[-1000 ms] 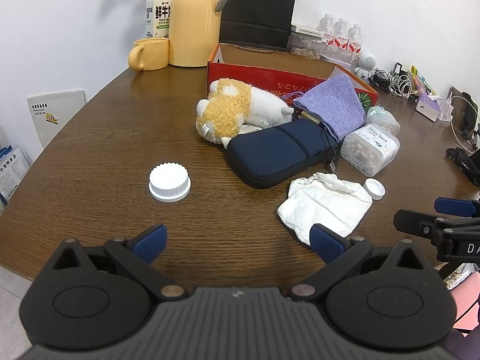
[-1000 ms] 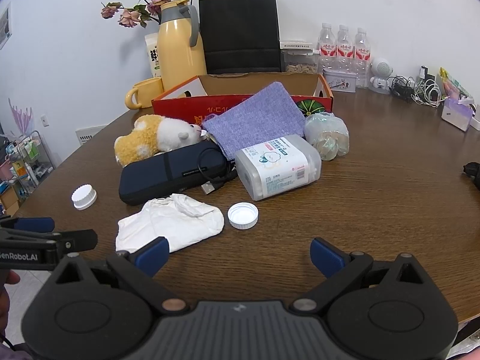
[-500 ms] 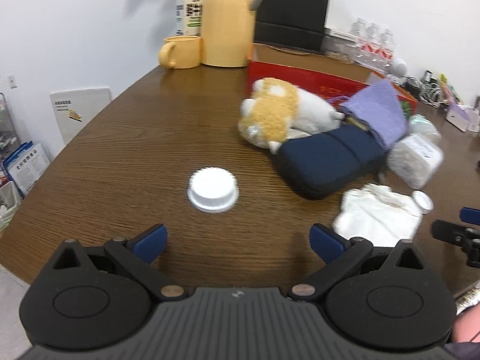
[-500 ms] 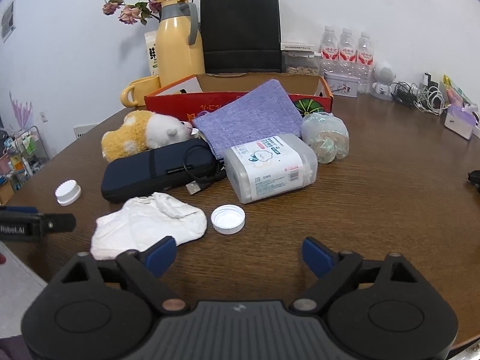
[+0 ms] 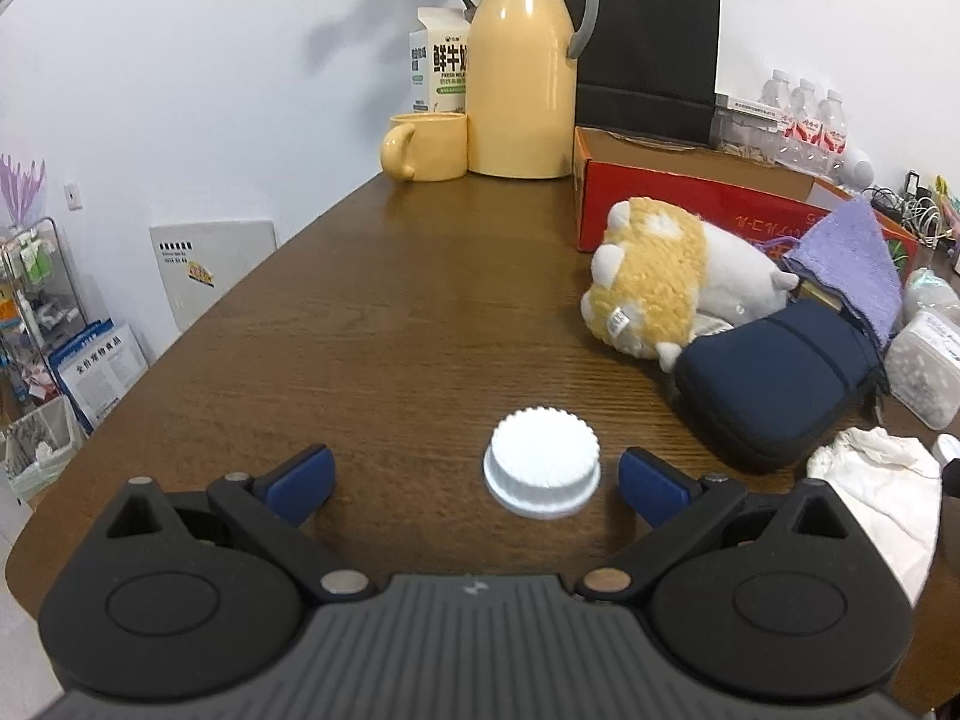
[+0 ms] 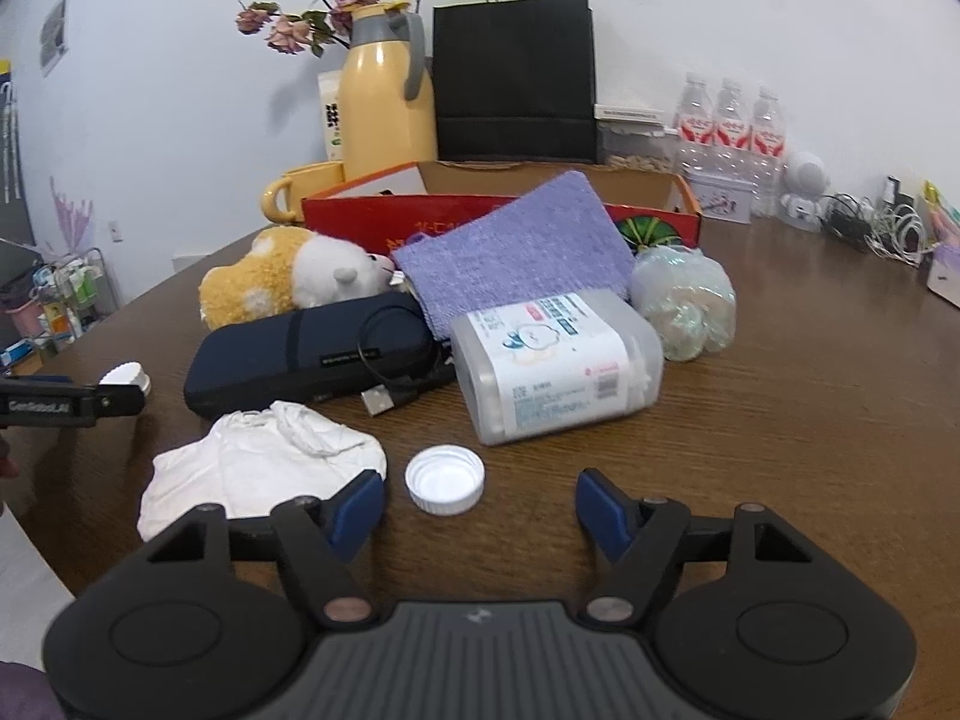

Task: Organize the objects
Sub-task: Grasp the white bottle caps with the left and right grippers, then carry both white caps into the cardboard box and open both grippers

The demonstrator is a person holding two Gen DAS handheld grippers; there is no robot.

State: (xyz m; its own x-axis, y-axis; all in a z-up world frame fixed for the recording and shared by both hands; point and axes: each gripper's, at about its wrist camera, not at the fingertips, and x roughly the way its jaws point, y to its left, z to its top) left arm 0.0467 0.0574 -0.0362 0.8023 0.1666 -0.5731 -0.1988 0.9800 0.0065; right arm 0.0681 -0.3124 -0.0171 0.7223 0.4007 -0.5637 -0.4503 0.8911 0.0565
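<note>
Ridged cap (image 5: 542, 468): white, upright on the desk (image 5: 384, 324); a second ago it lay well ahead and left of the left tongs (image 5: 474, 483), now it sits between their blue pads, nearer the right one, touched by neither.
Left tongs: spread wide, as they were a second ago; they have come forward and down round the cap, so a pinch looks like the next step.
Flat cap (image 6: 444, 479): white, hollow side up, just beside the crumpled white cloth (image 6: 258, 468); earlier it was farther ahead, now it lies just in front of the gap between the pads, toward the left one.
Right tongs (image 6: 480, 509): closing from a wider spread, nothing pinched yet.
Red box (image 6: 498, 210): open behind the clutter, a likely home for both caps.
</note>
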